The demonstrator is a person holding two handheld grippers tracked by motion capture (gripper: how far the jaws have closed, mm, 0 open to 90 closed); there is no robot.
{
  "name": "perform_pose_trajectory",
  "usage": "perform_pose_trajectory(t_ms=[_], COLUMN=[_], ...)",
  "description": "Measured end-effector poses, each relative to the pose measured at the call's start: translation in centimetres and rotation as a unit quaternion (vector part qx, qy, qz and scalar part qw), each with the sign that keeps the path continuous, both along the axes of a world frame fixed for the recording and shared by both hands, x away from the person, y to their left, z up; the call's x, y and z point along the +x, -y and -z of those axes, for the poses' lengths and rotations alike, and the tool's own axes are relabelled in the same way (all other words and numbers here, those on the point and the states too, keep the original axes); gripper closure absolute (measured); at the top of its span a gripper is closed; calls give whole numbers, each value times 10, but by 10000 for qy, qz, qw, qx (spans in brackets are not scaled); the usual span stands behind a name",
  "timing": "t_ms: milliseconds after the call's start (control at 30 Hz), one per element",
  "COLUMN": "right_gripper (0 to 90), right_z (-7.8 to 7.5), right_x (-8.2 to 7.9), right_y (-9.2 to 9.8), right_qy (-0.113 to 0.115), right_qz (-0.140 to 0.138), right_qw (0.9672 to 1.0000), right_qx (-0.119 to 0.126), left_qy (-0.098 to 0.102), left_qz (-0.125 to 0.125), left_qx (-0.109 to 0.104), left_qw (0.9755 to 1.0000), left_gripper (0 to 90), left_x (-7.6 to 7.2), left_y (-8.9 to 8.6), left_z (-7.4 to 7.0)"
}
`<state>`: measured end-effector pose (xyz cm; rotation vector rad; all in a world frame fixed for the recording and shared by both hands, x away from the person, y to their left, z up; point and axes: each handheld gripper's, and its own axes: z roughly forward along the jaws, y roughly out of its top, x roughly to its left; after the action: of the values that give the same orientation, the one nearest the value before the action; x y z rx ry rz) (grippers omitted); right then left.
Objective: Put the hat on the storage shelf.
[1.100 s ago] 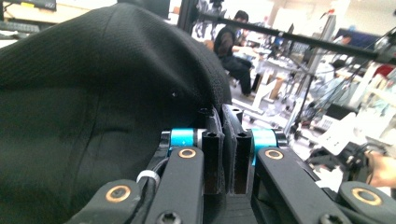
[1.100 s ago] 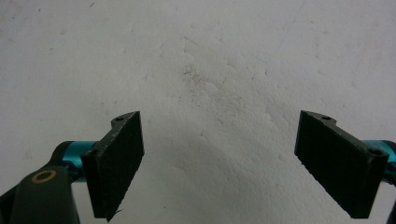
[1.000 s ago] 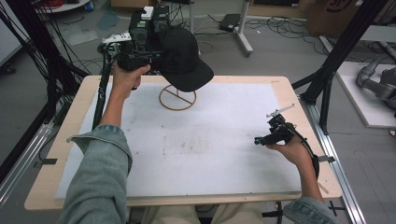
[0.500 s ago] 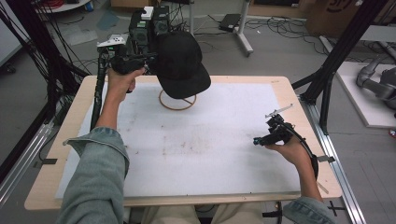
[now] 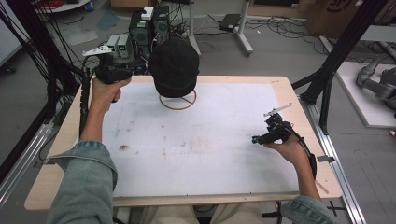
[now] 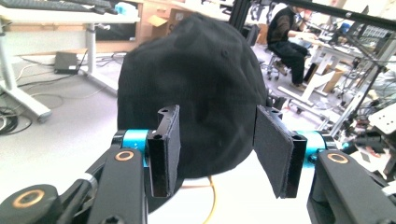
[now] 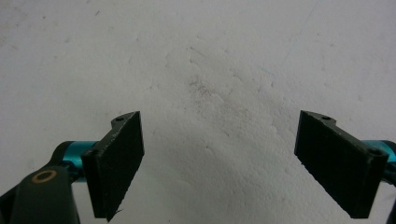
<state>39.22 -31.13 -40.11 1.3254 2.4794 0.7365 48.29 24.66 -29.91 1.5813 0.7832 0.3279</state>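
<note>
We work at a wooden table covered by a white, faintly smudged sheet, in a workshop with a grey floor, trailing cables and black frame posts. A black fabric cap, soft and domed, sits on a thin wire stand with a ring base at the far middle of the table. Our left gripper has just been opening; its flat black pads stand apart just in front of the cap, not pressing it. Our right gripper hangs wide open over bare sheet at the right.
</note>
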Motion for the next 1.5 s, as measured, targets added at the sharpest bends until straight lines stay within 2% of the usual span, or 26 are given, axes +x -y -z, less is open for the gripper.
perform_pose_trajectory(t_ms=[200, 300, 433, 500, 567, 667, 767, 967, 1133, 1200, 1233, 1300, 1400, 1500], right_gripper=[154, 154, 154, 153, 154, 153, 137, 130, 126, 126, 126, 126, 126, 126], right_z=[-1, -3, -4, -4, -5, -5, -5, -6, -9, -11, -11, -12, -13, -12], right_x=[4, 6, 8, 10, 11, 12, 13, 15, 13, 11, 11, 10, 11, 12], right_y=[-6, -10, -14, -15, -16, -17, -19, -23, -26, -26, -26, -26, -27, -28], right_qy=[91, 91, 156, 166, 151, 155, 180, 171, 231, 257, 292, 307, 304, 296], right_qz=[-22, -38, -62, -69, -66, -78, -74, -78, -33, -40, -71, -13, -46, -41], right_qw=[10000, 9999, 9999, 9998, 9998, 9998, 9997, 9997, 9997, 9996, 9995, 9994, 9994, 9995], right_qx=[31, 18, 41, 59, 82, 95, 132, 160, 122, 125, 124, 134, 136, 132], left_qy=[-74, -186, -386, -428, -507, -573, -580, -617, -743, -782, -826, -791, -774, -771], left_qz=[-92, -85, -156, -251, -293, -440, -493, -486, -543, -514, -501, -609, -651, -679], left_qx=[312, 552, 796, 977, 1124, 1452, 1825, 2104, 2373, 2324, 2399, 2455, 2455, 2506], left_qw=[9994, 9983, 9960, 9940, 9919, 9868, 9802, 9744, 9671, 9681, 9660, 9643, 9641, 9626], left_gripper=[485, 472, 380, 361, 303, 192, 163, 133, 127, 127, 127, 127, 127, 127], left_x=[-22, -31, -42, -48, -53, -60, -70, -88, -100, -101, -101, -102, -102, -103], left_y=[-9, -11, -10, -9, -7, -3, 2, 8, 9, 10, 9, 10, 10, 8], left_z=[2, 4, 9, 12, 15, 18, 23, 35, 48, 52, 52, 52, 53, 53])
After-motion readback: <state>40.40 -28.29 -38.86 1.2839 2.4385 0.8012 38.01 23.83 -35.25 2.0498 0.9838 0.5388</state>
